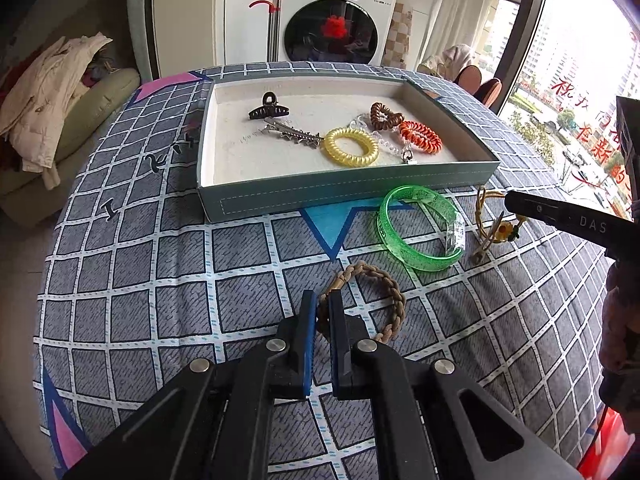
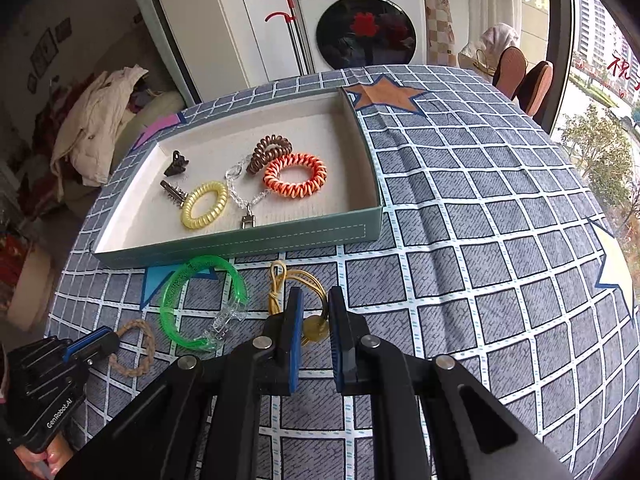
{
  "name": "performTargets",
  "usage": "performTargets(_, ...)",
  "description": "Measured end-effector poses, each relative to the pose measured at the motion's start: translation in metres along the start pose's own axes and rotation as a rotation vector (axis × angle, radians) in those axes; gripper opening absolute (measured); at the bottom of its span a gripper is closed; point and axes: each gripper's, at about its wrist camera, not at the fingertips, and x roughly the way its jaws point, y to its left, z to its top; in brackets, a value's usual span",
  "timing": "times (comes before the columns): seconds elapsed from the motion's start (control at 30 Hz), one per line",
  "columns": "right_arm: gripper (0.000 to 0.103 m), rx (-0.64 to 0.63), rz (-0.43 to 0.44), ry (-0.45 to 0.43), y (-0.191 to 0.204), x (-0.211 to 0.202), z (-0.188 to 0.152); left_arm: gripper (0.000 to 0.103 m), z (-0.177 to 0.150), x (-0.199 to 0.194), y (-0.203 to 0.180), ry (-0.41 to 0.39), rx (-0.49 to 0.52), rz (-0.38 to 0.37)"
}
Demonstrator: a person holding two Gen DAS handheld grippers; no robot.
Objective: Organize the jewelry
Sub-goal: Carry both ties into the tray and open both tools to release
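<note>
A shallow teal tray holds hair clips, a yellow coil tie, an orange coil tie, a brown coil tie and a clear chain. In front of it on the cloth lie a green bangle, a braided tan bracelet and a gold wire bracelet with a sunflower charm. My left gripper is shut on the braided bracelet's left rim. My right gripper straddles the gold bracelet, jaws narrowly apart around its charm.
The table wears a grey grid cloth with star patches. A washing machine stands behind, a sofa with clothes at left, windows and chairs at right.
</note>
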Motion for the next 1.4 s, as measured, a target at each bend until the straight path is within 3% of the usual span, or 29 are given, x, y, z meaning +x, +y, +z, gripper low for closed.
performTargets(0.77,0.014,-0.024,0.105,-0.143,0.021,-0.061,0.043,0.025,0.043,-0.046,0.003,-0.135,0.01,-0.019)
performTargets(1.1,0.014,-0.032,0.135,-0.128,0.033,-0.036,0.078,0.025,0.091,-0.026,0.015,-0.148,-0.001,0.0)
performTargets(1.4,0.014,-0.02,0.136,-0.086,0.033,0.015,0.107,0.025,0.126,0.021,0.022,-0.106,-0.012,0.031)
